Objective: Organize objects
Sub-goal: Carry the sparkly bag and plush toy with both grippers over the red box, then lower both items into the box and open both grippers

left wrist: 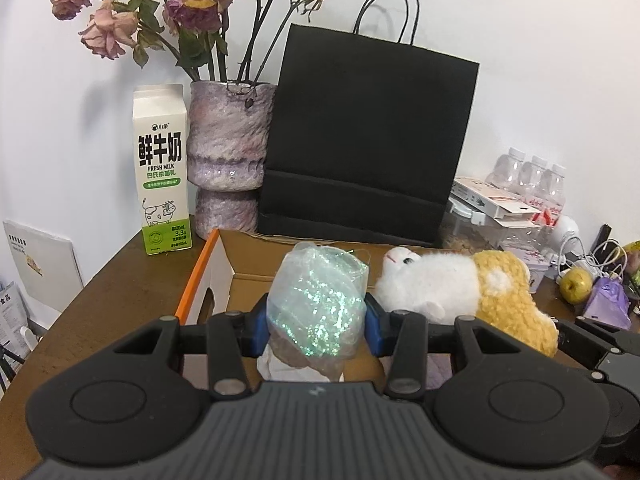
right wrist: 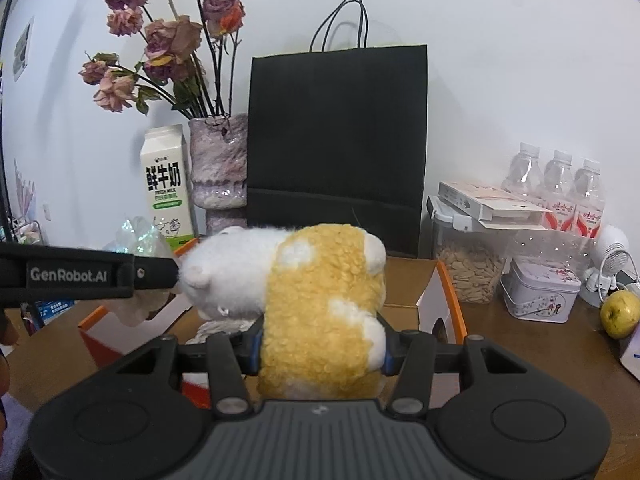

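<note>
My left gripper (left wrist: 316, 326) is shut on a clear plastic bag of iridescent green shreds (left wrist: 318, 304) and holds it above an open cardboard box with orange edges (left wrist: 196, 280). My right gripper (right wrist: 322, 350) is shut on a white and yellow plush toy (right wrist: 316, 304) and holds it over the same box (right wrist: 448, 300). The plush also shows in the left wrist view (left wrist: 460, 284), just right of the bag. The left gripper's arm (right wrist: 80, 274) reaches in from the left in the right wrist view, touching the plush's head.
On the brown table stand a milk carton (left wrist: 162, 168), a purple vase of dried roses (left wrist: 228, 152) and a black paper bag (left wrist: 368, 136) behind the box. At the right are a jar of seeds (right wrist: 468, 264), water bottles (right wrist: 560, 192), a tin (right wrist: 540, 292), an apple (right wrist: 620, 314).
</note>
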Demonstrator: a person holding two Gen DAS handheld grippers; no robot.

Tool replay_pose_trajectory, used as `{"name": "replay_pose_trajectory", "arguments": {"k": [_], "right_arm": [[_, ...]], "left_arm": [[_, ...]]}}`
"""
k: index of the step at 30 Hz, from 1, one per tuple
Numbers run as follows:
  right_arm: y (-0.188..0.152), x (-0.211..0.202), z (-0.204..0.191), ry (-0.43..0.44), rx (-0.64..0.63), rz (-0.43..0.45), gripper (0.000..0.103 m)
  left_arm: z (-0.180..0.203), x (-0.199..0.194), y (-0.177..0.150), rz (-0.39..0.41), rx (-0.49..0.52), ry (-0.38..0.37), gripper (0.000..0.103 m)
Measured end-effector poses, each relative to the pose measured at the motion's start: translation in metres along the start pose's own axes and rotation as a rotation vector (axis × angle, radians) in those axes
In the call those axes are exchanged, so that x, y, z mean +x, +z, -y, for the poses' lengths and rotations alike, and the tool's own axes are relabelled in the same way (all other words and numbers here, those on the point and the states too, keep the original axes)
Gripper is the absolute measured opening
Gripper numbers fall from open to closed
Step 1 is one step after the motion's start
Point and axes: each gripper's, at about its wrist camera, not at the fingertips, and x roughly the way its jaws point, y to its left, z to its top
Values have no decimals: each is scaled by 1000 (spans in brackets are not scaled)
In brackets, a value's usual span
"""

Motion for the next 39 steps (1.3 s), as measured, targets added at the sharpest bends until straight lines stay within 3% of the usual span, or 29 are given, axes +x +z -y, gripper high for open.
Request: {"name": "replay_pose_trajectory", "arguments": {"k": [24,27,28,29,30,32,39], "right_arm": [[3,54,15,-17,3,-50,49],[1,56,14,-15,3,-57,51],[1,56,14,-13,4,-58,51],[0,56,15,-12,7,-59,58],[0,57,15,-6,11,-64,78],[0,57,15,-5,15,-65,103],[1,53,11,-28,1,-54,103]], "left_arm": [[-10,60,0,-66,12,47,47],[-9,59,0,-59,24,52,55],[-8,59,0,-54,28,53,68],[-8,58,0,-45,28,53,82],[-7,56,0,-29,32,57,87],[-6,53,0,-5,38,81,103],[-7,53,1,-5,31,100,103]]}}
